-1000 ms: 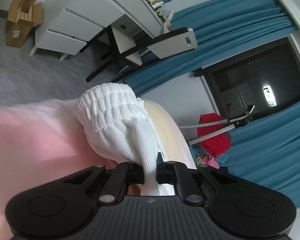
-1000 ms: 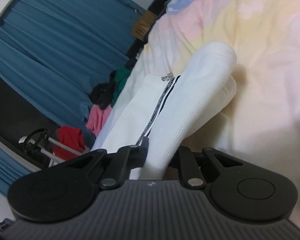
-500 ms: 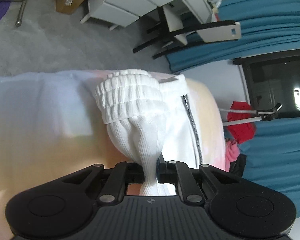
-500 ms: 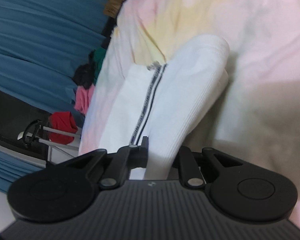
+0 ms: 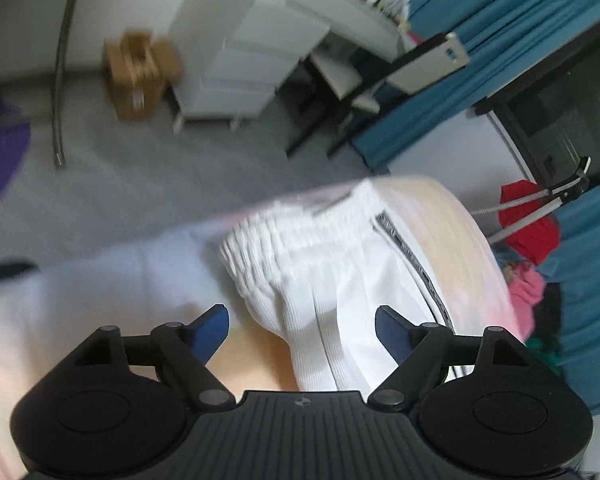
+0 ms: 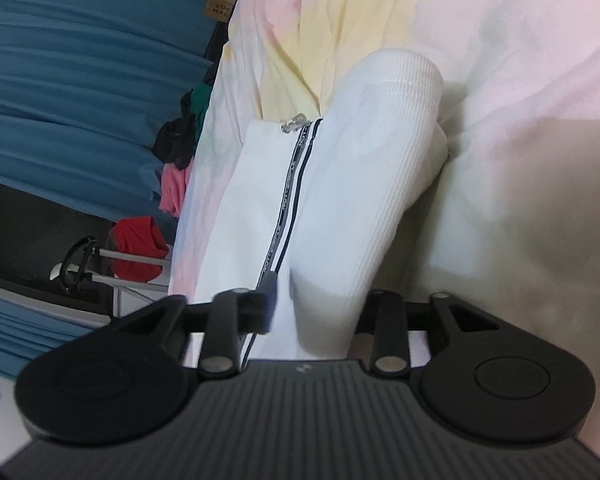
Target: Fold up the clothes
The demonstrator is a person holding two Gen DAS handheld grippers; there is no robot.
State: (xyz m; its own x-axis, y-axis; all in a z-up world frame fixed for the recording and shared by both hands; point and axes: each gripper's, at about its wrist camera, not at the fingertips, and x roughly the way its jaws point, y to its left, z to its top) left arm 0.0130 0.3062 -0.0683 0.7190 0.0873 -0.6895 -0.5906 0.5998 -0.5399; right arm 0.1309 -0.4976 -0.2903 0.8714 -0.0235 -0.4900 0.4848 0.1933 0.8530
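White ribbed trousers (image 5: pixel 320 264) with a gathered elastic waistband and a dark side stripe lie on the pastel bed sheet (image 5: pixel 80 300). My left gripper (image 5: pixel 302 322) hangs over the waistband end. Its jaws are opening wide, its blue pads (image 5: pixel 216 322) are off the cloth, and the trousers lie below and between them. In the right wrist view a rolled fold of the same trousers (image 6: pixel 360 160) runs along the sheet (image 6: pixel 500 80). My right gripper (image 6: pixel 316 306) straddles that fold, jaws opening, with a gap at the left finger.
Beyond the bed's edge are grey floor, a cardboard box (image 5: pixel 140 74), a white drawer unit (image 5: pixel 240 64) and a dark chair (image 5: pixel 380 76). Blue curtains (image 5: pixel 500 20) hang behind. A red garment (image 5: pixel 532 236) hangs on a rack, and loose clothes (image 6: pixel 176 160) are heaped beside the bed.
Both grippers were shut on folds of the white trousers and have let go, their jaws spreading. The left gripper has drawn back and swung, and the trousers now rest on the sheet.
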